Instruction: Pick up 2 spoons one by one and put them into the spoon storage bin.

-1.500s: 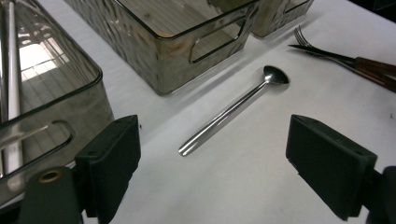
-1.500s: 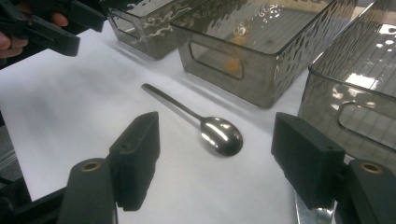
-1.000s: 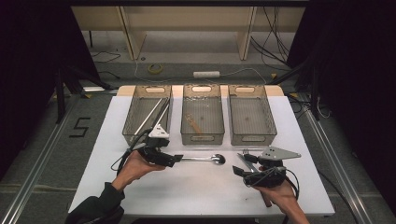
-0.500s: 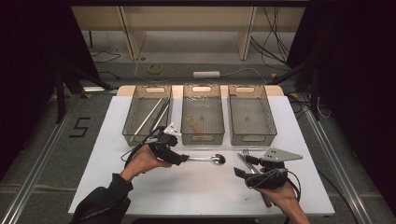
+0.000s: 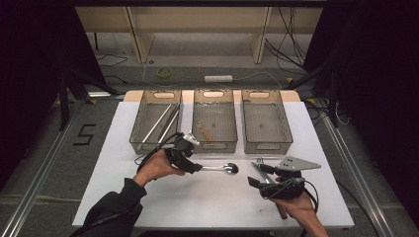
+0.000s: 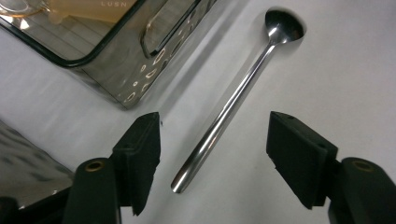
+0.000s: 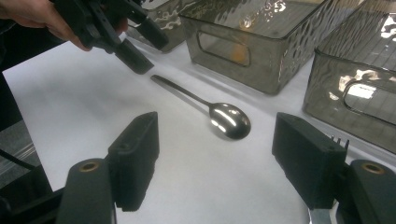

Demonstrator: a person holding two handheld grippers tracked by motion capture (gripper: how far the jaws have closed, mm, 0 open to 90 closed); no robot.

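A steel spoon (image 5: 220,168) lies on the white table (image 5: 207,202), bowl to the right. In the left gripper view its handle end (image 6: 205,149) sits between my two black jaws with a gap on each side. My left gripper (image 5: 195,167) is open over that handle end, and its jaws have just been closing. My right gripper (image 5: 258,177) stands open at the right, with nothing between its jaws. From the right gripper view the spoon's bowl (image 7: 229,120) lies ahead, with the left gripper (image 7: 133,44) at the far end of the handle.
Three smoked plastic trays stand at the back: the left one (image 5: 141,133) holds long metal rods, the middle one (image 5: 214,145) a pale wooden utensil, the right one (image 5: 267,145) nothing. A fork (image 5: 259,167) lies by my right gripper.
My left gripper has moved right and a little forward, to the spoon's handle end, and its jaws have narrowed. The right gripper has stayed put.
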